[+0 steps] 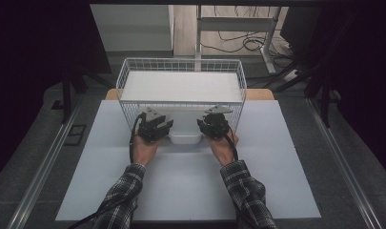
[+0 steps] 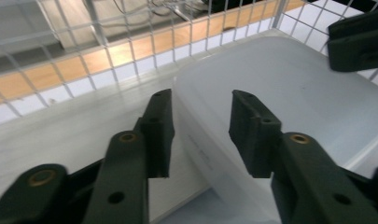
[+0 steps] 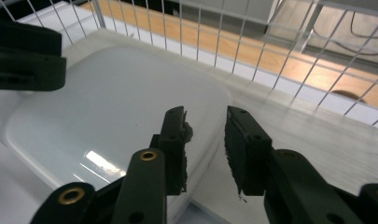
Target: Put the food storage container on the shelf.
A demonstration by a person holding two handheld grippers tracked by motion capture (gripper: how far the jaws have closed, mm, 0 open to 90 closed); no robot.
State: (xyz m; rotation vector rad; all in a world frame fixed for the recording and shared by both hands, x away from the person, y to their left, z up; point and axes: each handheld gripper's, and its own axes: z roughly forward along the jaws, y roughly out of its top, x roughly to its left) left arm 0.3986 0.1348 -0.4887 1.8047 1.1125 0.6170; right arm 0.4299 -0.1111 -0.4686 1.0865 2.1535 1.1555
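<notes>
While both hands reach forward over the white table, wire basket at the far side, white plastic container at its open front, left gripper and right gripper each partly open, jaws astride a container end, no pad pressing it

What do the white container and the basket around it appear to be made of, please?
Container: probably plastic, milky white and slightly translucent; smooth and glossy, judging by the bright highlight and rounded moulded corners.
Basket: looks like metal wire with a white coating, thin straight rods crossing in an even grid.
Gripper pads: seemingly black rubber or foam, matt, with frayed edges in the right gripper view.
</notes>
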